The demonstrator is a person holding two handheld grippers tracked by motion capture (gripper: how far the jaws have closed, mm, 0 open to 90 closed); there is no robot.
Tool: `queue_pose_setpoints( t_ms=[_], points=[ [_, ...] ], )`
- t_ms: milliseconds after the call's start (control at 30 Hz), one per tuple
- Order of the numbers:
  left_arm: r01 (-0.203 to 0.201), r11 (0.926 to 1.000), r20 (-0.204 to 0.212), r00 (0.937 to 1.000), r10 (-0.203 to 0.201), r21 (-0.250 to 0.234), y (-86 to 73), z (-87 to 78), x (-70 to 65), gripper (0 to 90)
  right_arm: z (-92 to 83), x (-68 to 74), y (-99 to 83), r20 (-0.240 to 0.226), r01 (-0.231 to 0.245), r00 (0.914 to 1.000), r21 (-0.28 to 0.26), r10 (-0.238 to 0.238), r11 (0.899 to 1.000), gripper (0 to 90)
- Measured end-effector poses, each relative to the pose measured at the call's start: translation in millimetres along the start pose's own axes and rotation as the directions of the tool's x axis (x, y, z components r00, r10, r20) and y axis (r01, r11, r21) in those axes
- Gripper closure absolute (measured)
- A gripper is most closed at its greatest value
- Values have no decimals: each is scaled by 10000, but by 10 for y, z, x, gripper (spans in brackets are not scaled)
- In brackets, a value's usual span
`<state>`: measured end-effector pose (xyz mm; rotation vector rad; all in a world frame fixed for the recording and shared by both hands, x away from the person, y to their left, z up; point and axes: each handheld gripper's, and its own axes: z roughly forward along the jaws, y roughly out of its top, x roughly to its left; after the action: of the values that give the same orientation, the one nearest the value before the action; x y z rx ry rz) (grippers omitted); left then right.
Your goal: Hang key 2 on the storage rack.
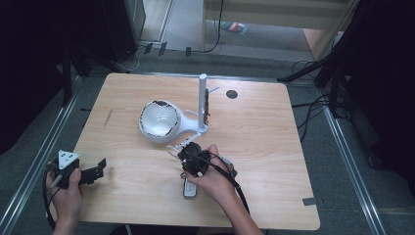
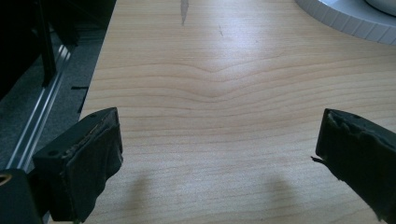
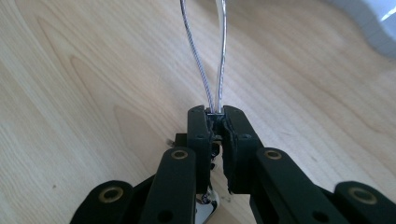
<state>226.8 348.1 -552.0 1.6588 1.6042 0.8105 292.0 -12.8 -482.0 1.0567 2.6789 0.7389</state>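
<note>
The right hand-held gripper (image 3: 215, 122) is clamped on a thin wire loop (image 3: 211, 56) above the bench (image 1: 254, 137). The left hand-held gripper (image 2: 219, 149) hovers with jaws apart, holding nothing.

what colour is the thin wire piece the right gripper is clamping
Shiny silver metal wire piece, clearest in the right gripper view.

One wooden table (image 1: 264, 161), two handheld grippers, left gripper (image 1: 98, 170) at near left, right gripper (image 1: 188, 152) near centre, one white bowl-shaped appliance (image 1: 159, 120) far centre, one wire whisk attachment (image 3: 212, 51), one remote-like device (image 1: 190, 189).
</note>
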Motion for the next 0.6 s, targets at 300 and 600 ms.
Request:
queue_pose_setpoints(
  t_ms=[300, 600],
  points=[
    [9, 10000, 0, 10000, -9, -19, 0, 2, 1, 8, -134, -40, 10, 247, -329, 9990, -1131, 359, 9930, 836],
    [37, 10000, 3, 10000, -37, -23, 0, 1, -1, 8, -237, -63, 6, 453, -520, 9970, -2134, 631, 9756, 836]
  ],
)
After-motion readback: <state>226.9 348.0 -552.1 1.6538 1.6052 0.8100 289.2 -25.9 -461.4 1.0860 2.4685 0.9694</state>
